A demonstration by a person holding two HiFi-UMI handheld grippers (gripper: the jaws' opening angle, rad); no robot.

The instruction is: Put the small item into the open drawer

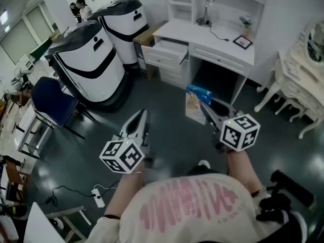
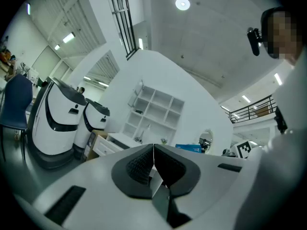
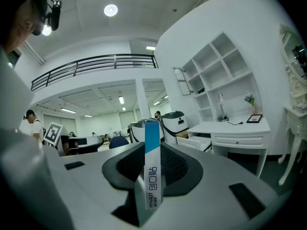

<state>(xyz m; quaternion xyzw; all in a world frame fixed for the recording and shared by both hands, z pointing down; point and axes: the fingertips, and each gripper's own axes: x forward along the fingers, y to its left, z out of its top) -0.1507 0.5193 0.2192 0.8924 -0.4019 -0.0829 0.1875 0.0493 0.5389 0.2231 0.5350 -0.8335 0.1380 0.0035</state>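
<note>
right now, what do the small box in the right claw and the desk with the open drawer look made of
The box: thin printed cardboard, probably; slightly glossy, crisp folded edges, blue band and print. The desk: likely painted wood or board; uniform matte white, panelled drawer fronts.

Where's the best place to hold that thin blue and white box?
Across its two broad flat faces, near one end, coming in edge-on, as the right tongs hold the box now. It's thin, so the wide faces give the most contact.
</note>
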